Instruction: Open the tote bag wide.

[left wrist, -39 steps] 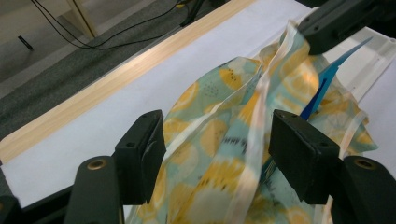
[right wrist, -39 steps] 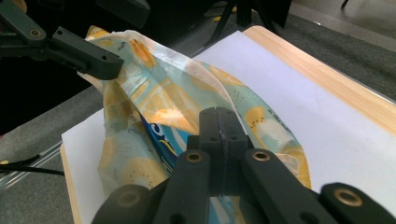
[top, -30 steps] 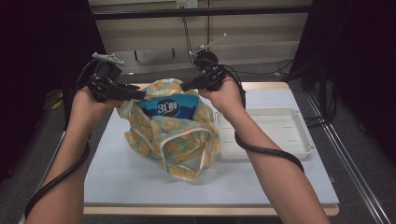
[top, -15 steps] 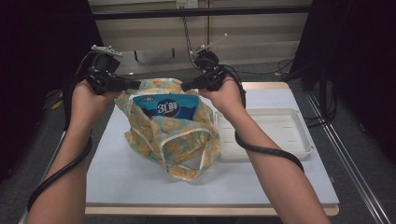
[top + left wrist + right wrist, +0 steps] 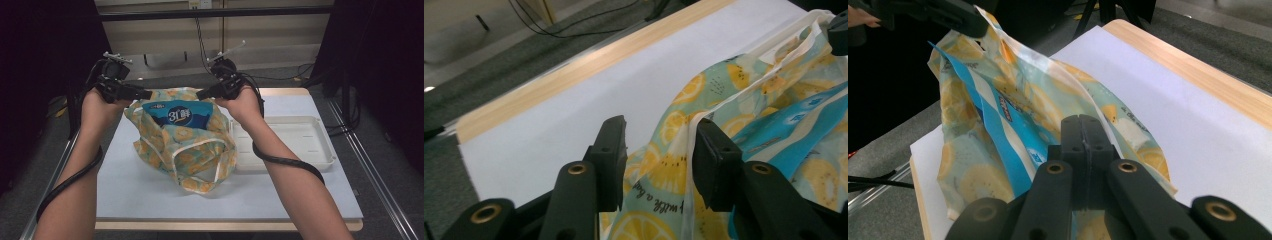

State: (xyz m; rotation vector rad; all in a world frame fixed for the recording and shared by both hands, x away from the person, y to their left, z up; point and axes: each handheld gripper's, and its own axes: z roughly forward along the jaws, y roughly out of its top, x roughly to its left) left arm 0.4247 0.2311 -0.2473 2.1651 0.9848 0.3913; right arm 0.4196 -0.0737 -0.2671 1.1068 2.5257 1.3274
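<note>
Blue packet (image 5: 176,116) — half-hidden in bag (image 5: 190,150)

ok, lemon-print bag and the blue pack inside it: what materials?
Lemon-print bag: looks like thin woven cloth, matte; it drapes in soft folds and has sewn white edging. Blue pack: probably plastic film, smooth and slightly glossy with printed lettering.
</note>
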